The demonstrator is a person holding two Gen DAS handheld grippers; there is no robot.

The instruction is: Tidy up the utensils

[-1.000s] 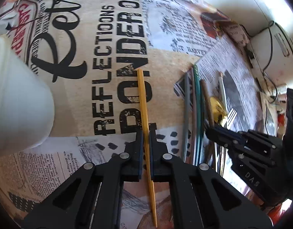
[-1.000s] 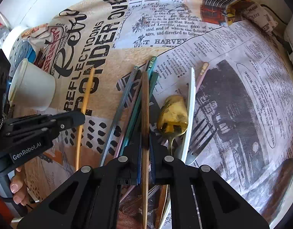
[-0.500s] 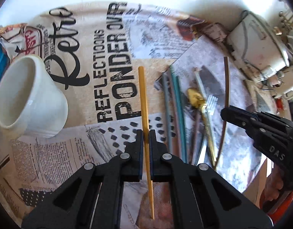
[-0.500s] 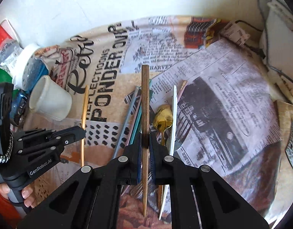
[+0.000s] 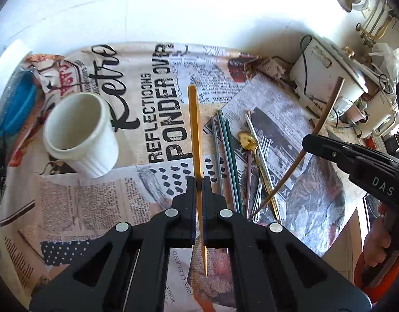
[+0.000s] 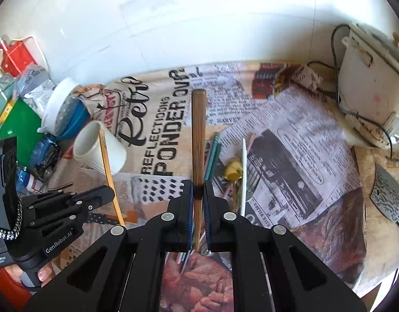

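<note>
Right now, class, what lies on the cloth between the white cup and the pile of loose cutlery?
In the left wrist view, only printed tablecloth lies between the white cup and the cutlery pile; the raised yellow chopstick crosses above it.

Strong daylight floods both fisheye views. The white tiled wall (image 5: 173, 7) behind the bench is overexposed, its grout lines nearly washed out. The newspaper-print cloth (image 5: 90, 202) stays evenly lit and its lettering reads sharply at centre. The white ribbed ceramic cup (image 5: 79, 135) throws a soft shadow toward the lower left. Glare glints on the gold metal spoon (image 6: 233, 171). Straight lines bow toward the rims, where dark vignetted corners close each circular picture and detail softens.
</note>
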